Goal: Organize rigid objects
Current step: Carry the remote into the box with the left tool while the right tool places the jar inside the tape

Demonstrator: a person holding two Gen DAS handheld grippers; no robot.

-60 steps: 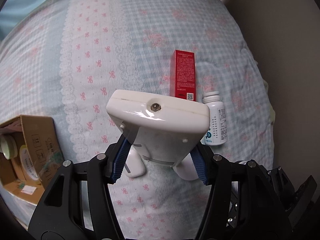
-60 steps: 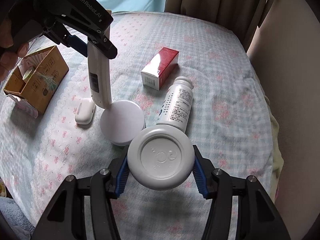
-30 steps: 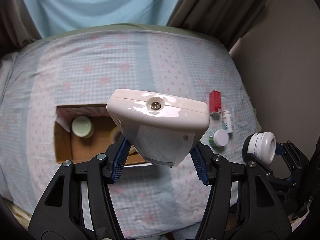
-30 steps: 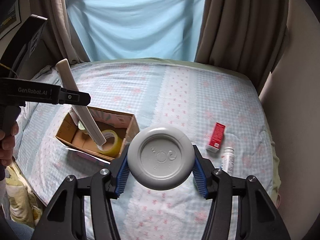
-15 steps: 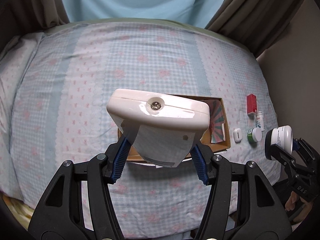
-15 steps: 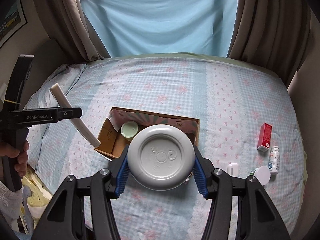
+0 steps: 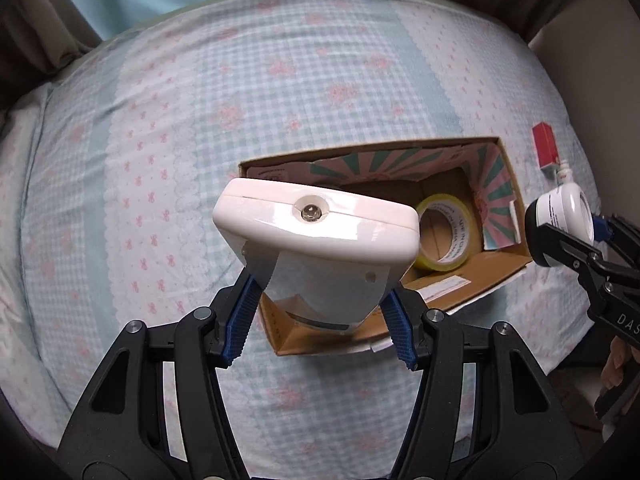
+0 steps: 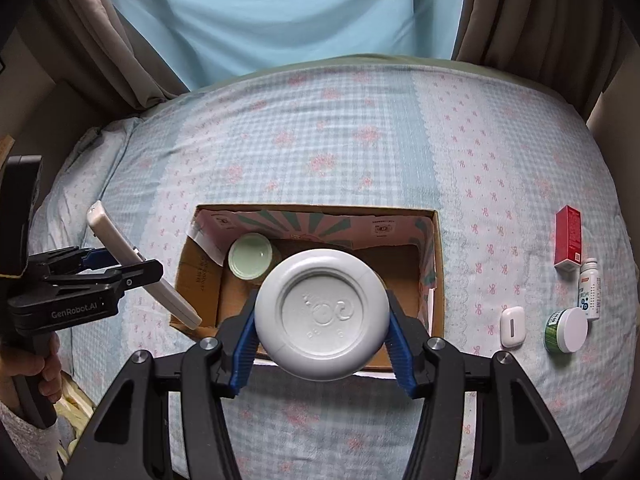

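My left gripper (image 7: 320, 322) is shut on a long white remote control (image 7: 316, 228), held steeply downward above the near left corner of an open cardboard box (image 7: 516, 196). In the right wrist view the same gripper (image 8: 128, 266) holds the remote (image 8: 116, 240) at the box's left edge. My right gripper (image 8: 322, 344) is shut on a round white jar (image 8: 322, 316), hanging over the front middle of the box (image 8: 312, 210). The left wrist view shows that jar (image 7: 566, 210) at the box's right side.
Inside the box lie a yellow tape roll (image 7: 444, 232) and a pale green lidded jar (image 8: 250, 260). On the checked bedspread to the right are a red carton (image 8: 568, 238), a small white bottle (image 8: 590, 288), a green jar with white lid (image 8: 566, 330) and a white case (image 8: 512, 326).
Both grippers have come down and closer to the cardboard box, which now fills more of each view. Each keeps its grip, on the remote and on the jar.
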